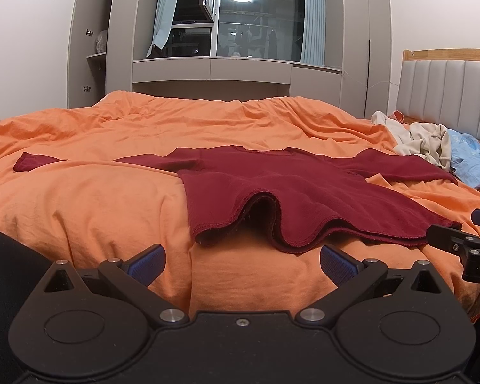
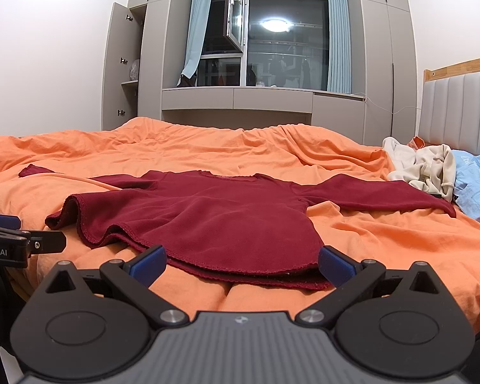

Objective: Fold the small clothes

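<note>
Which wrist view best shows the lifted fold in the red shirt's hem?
The left wrist view: the red shirt has its raised hem fold facing the camera, opening visible. The right wrist view shows that fold only side-on, at the shirt's left edge.

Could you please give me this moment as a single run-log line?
phase: pre-grasp | red shirt: spread flat on orange duvet, unfolded | left gripper: open, at hem | right gripper: open, at hem

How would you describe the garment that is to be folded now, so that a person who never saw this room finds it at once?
Start at the bed with the orange cover. Near its front edge, just ahead of both open grippers, lies a dark red long-sleeved top, spread flat with its sleeves out to both sides. The other clothes, a cream garment and a light blue one, lie crumpled in a heap by the headboard.
</note>
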Tool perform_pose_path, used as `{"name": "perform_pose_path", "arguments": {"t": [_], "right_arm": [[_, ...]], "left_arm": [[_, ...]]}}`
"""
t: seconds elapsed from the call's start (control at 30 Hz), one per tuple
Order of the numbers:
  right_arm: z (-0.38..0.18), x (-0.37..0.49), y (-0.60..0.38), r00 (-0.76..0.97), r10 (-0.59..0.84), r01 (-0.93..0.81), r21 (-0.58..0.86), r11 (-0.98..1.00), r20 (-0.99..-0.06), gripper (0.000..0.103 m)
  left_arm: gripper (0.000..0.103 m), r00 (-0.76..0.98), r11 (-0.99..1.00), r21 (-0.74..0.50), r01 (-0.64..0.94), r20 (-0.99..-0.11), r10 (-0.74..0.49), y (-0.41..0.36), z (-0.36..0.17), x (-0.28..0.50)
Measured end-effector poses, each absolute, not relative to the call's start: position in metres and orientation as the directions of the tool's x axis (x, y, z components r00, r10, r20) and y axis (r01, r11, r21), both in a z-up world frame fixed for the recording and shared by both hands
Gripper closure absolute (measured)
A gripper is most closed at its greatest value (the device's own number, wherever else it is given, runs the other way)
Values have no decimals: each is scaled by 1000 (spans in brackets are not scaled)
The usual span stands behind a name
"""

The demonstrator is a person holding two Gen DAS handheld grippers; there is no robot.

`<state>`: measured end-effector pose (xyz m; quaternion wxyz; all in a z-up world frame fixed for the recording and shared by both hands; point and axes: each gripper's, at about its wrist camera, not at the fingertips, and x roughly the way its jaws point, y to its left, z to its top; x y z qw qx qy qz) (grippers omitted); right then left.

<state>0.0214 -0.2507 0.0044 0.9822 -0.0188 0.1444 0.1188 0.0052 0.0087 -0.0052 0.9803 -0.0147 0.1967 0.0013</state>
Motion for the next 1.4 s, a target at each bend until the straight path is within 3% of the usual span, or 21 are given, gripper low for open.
{"name": "perform_pose_path", "arguments": {"t": [1.17, 1.4], "right_arm": [[2, 21, -251, 927, 234, -246, -2, 969, -293, 0], [3, 29, -262, 894, 299, -277, 112, 954, -335, 0]], "left_arm": [[1, 920, 1000, -29, -11, -392, -2, 6, -10, 7], [1, 911, 1000, -29, -8, -412, -5, 3, -14, 10]]}}
